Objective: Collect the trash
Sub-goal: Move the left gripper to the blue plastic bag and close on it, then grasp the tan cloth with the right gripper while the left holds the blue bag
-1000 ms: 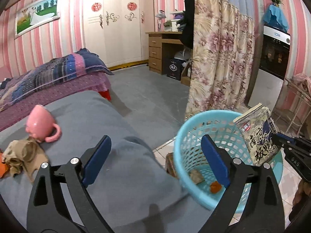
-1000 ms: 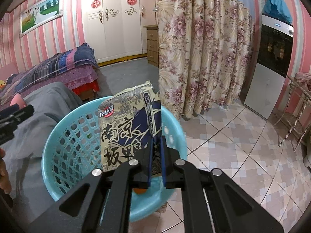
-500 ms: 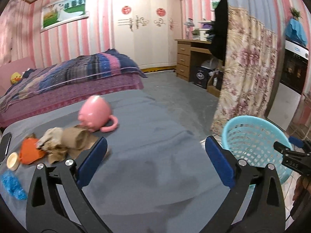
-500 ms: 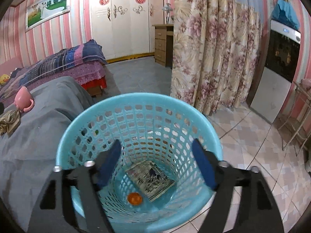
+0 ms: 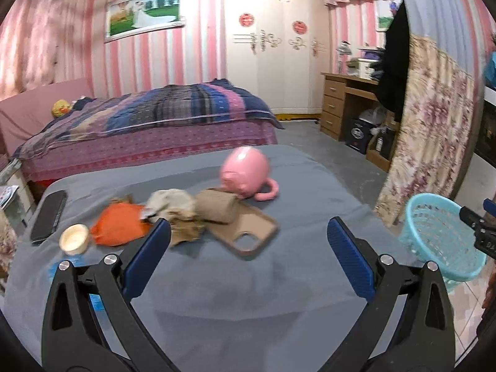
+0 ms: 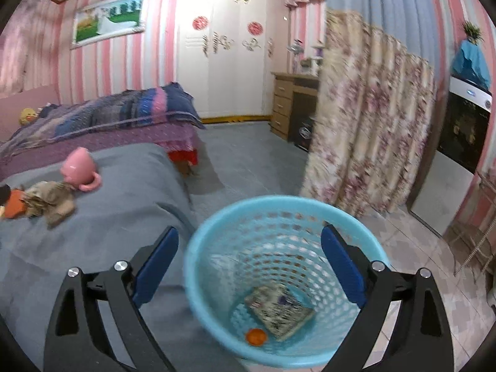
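Blue basket (image 6: 280, 226) taken as landmark. Right gripper (image 6: 249, 266) seen above basket mouth, jaws opening, nothing between pads. Printed wrapper (image 6: 279, 308) and small orange scrap (image 6: 256, 337) seen lying on basket floor, just beside each other. Left gripper (image 5: 248, 252) spread wide, empty, over grey cover (image 5: 248, 294) left of basket. Crumpled trash pile (image 5: 173, 210), orange wrapper (image 5: 119, 224), pink mug (image 5: 246, 175), phone case (image 5: 248, 232) seen on cover, well apart from basket.

The left wrist camera is looking down across the grey table (image 5: 248, 303) toward the bed; the right is hovering close over the blue basket (image 6: 198, 266). Both are sharing the pink mug (image 5: 246, 172).
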`<state>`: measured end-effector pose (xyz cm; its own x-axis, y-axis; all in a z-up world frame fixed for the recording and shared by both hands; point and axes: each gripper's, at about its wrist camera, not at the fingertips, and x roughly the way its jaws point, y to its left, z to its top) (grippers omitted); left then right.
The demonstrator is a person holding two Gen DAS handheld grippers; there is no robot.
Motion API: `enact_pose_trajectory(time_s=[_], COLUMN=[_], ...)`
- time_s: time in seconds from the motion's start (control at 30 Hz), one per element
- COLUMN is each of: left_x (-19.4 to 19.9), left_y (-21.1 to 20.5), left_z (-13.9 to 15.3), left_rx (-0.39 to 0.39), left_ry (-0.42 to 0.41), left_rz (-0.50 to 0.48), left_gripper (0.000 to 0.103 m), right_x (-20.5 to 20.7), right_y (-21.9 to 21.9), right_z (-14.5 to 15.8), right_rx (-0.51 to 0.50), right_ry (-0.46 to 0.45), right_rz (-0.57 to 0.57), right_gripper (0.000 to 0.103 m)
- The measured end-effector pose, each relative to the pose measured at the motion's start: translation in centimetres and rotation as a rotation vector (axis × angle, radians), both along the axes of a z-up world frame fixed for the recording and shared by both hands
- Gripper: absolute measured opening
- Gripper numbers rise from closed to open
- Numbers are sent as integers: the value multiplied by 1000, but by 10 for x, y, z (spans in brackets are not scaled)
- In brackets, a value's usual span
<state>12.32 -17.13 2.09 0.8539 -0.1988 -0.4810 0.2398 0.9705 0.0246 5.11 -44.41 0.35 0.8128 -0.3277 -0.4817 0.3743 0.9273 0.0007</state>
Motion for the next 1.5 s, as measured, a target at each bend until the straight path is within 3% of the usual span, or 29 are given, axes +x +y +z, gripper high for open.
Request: enact_pose_trajectory(time_s=[0.47,0.9,1.3,1.4,1.5], left_x=[11,27,53,56,55], left_y=[111,174,192,191,189], left_z=[-21,-50,-85,-89,-90], left_rx=[-3,-20,-32,-46,-52], left_ry=[52,145,330,358,362], left_rz=[177,273,289,268,247], left_gripper=[98,98,97,75,61], right_x=[42,80,92,94,95], right_y=[120,169,176,175,175], right_z=[11,18,-24,-28,-29], right_rx=[-20,40,18,34,34], right_ry=[10,3,110,117,117], right_rz=[225,272,294,293,292], right_gripper=[92,92,92,92,92])
